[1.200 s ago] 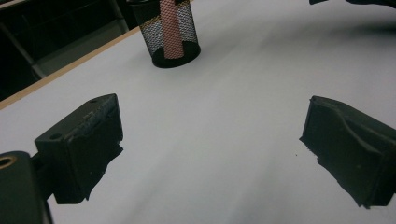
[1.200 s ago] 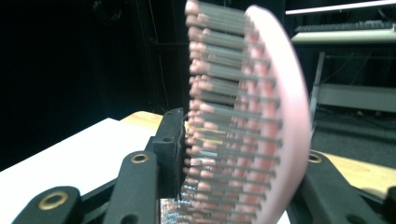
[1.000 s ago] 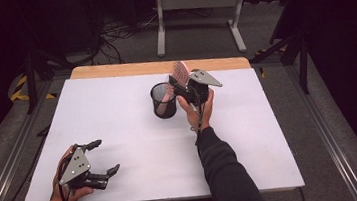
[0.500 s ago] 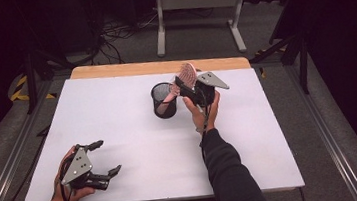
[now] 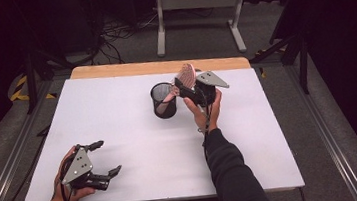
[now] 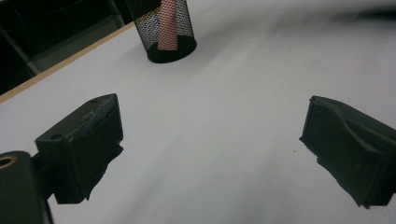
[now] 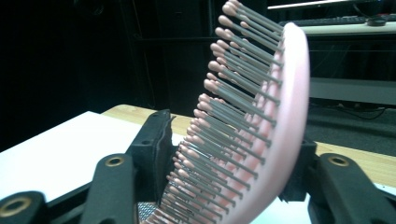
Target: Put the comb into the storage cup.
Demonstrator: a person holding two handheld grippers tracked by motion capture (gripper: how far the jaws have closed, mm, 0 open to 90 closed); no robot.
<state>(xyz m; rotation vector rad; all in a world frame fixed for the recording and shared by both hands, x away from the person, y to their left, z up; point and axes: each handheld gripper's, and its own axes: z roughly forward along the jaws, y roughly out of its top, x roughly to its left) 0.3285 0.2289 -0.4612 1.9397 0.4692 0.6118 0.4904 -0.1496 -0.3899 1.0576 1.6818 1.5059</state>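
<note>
Pink bristled hairbrush (image 5: 185, 74) now lower, handle inside black mesh cup (image 5: 163, 100). Right gripper (image 5: 189, 88) clamps brush head; release upright. Left gripper (image 5: 103, 158) wide, near-left.

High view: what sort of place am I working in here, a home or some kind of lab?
Probably a lab or recording workspace, not a home: a bare white table in a dark room, loose cables on the grey floor behind it, and a metal stand past the far edge.

The tool (image 7: 224, 177) clamps a pink hairbrush (image 7: 261, 140), bristles facing left.
</note>
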